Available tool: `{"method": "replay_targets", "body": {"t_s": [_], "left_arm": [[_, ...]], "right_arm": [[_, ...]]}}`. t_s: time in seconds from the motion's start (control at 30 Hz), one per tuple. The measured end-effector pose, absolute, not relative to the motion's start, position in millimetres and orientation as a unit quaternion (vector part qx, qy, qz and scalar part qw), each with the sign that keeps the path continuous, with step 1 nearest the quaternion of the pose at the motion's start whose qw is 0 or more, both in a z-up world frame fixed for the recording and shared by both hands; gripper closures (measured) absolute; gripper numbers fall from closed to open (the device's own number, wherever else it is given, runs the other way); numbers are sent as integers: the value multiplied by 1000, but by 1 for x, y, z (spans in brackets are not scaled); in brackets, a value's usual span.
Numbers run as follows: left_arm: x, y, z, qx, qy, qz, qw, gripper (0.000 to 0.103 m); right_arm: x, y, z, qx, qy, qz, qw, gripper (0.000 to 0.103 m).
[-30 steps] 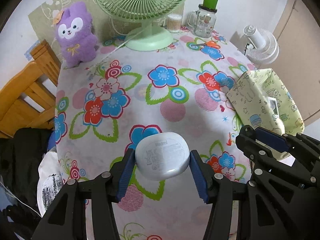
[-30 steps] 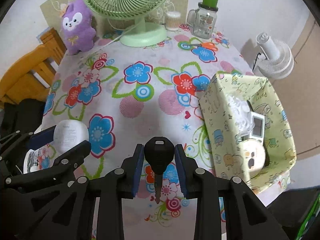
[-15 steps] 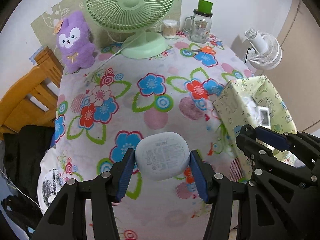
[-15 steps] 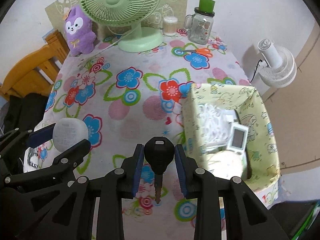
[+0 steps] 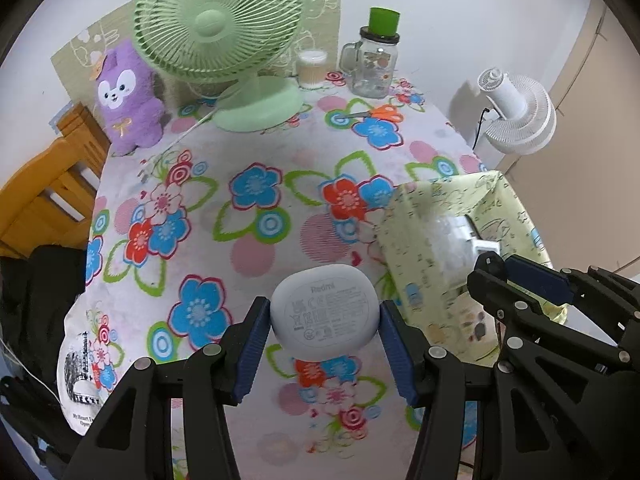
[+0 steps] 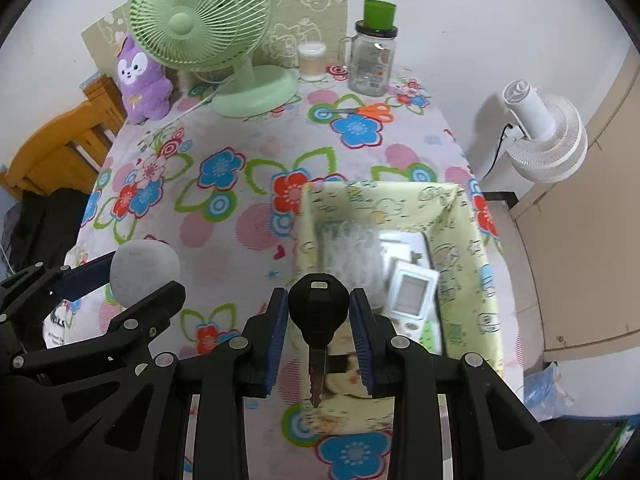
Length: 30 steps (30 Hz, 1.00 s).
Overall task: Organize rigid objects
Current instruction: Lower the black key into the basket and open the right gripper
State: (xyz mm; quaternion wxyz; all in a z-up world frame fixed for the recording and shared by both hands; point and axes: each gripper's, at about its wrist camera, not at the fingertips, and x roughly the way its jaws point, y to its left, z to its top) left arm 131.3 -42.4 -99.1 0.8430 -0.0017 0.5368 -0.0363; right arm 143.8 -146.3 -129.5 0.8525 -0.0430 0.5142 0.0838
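Left claw (image 5: 325, 346): clamped on a white earbud case (image 5: 325, 312), printed underside facing the camera, held above the flowered tabletop (image 5: 256, 152).
Right claw (image 6: 319, 338): clenched on the black head of a key (image 6: 319, 308), blade hanging down over the near wall of the box.
Storage box (image 6: 476, 280): pale green, cartoon-printed, open-topped, at the tabletop's right edge; inside lie a small white device with a screen (image 6: 412, 288) and blurred white items that cannot be made out.
Mid tabletop: bare floral cloth between the claws and the far row.
Far row: orange-handled scissors (image 6: 368, 110), green desk fan (image 5: 224, 32), purple plush toy (image 5: 128, 96), glass mug jar with green lid (image 5: 378, 56), cotton-swab pot (image 5: 312, 66).
Beyond the edge: white fan (image 6: 548, 140) at right, wooden chair (image 5: 44, 184) at left.
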Motion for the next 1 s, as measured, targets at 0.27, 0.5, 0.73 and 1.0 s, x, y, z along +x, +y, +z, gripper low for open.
{"method": "replay_targets", "body": {"t_s": [0.27,0.5,0.73,1.0], "left_arm": [[142,-80,-101,2,534,-39,845,46],[146,-112,-110,14,528,-46,848,46],[145,-131,-123,24,541,-50,839,46],[140,-143,-128,29,548,-49,835,46]], "right_arm": [[154,-186,-131,-40,515,83,852,69],[161,-218,-143,-28,531,89,842,69],[163,-238,-162,-28,554,96,827,69],[153,-251,-183,-23,582,110,805,68]]}}
